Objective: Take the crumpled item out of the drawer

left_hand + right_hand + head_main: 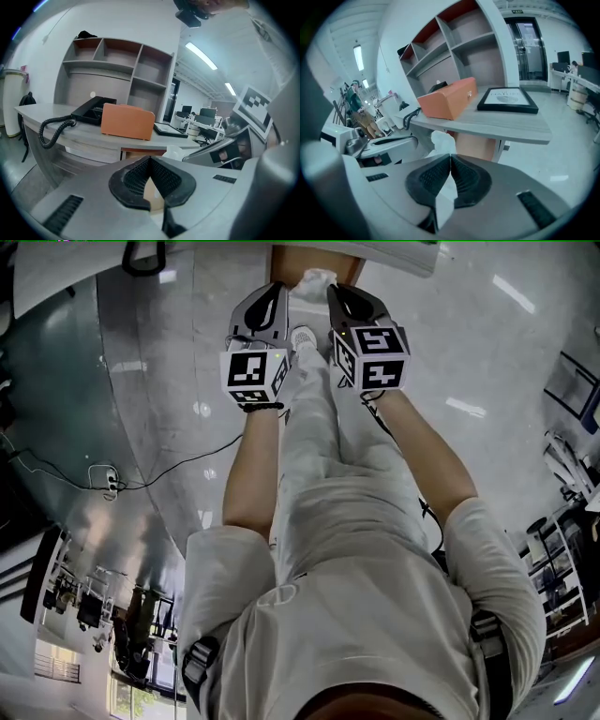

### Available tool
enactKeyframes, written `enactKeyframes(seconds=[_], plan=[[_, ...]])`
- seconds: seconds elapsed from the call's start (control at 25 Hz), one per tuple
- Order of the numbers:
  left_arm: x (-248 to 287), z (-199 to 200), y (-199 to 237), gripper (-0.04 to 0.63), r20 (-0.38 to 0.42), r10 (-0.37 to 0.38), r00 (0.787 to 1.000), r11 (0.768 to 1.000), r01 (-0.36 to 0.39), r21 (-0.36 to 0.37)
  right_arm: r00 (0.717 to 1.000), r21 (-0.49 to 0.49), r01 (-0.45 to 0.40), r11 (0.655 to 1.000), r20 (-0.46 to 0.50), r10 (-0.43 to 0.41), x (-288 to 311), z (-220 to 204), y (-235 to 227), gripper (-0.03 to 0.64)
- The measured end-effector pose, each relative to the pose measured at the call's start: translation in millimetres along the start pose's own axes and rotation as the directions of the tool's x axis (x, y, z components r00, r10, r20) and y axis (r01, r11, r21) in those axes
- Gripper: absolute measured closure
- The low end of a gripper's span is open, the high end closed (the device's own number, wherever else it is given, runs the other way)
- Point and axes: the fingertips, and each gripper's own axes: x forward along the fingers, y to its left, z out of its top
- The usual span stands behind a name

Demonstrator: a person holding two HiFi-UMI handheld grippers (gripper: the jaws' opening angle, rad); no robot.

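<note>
A white crumpled item lies in the open wooden drawer under the desk, straight ahead of me. My left gripper and right gripper are held side by side, their tips on either side of the item. In the left gripper view, the left gripper is shut with nothing between its pads, and the crumpled item shows beyond to the right. The right gripper is also shut and empty, with the crumpled item just past its tips, in front of the brown drawer.
The grey desk carries a black phone, an orange box and a black-framed picture. Shelves rise behind it. A cable runs over the glossy floor at the left.
</note>
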Motion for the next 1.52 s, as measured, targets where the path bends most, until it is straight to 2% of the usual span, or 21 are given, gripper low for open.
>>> enactKeyframes(seconds=[0.32, 0.6, 0.84, 1.08, 1.52], plan=[[-24.5, 51.1, -8.6, 0.597, 0.042, 0.016, 0.999, 1.000, -0.017, 0.018, 0.996, -0.018, 0.010, 1.000, 0.087, -0.008, -54.7, 47.6, 5.6, 0.611], [-57.2, 107.2, -30.0, 0.597, 0.105, -0.003, 0.994, 1.000, 0.004, -0.003, 0.980, -0.032, 0.045, 0.998, 0.197, -0.038, -115.6, 99.2, 9.4, 0.611], [-77.5, 173.0, -55.2, 0.597, 0.202, -0.047, 0.978, 0.999, 0.042, 0.028, 0.946, -0.057, 0.073, 0.996, 0.320, -0.051, -161.3, 154.1, 6.9, 0.611], [-101.1, 223.6, -75.5, 0.597, 0.257, -0.076, 0.963, 0.995, 0.055, 0.087, 0.902, -0.079, 0.101, 0.992, 0.428, -0.057, -217.3, 197.4, 6.6, 0.612], [-146.3, 288.3, -113.1, 0.597, 0.315, -0.115, 0.942, 0.983, 0.063, 0.171, 0.824, -0.051, 0.156, 0.987, 0.558, -0.101, -328.1, 233.1, -5.8, 0.611]])
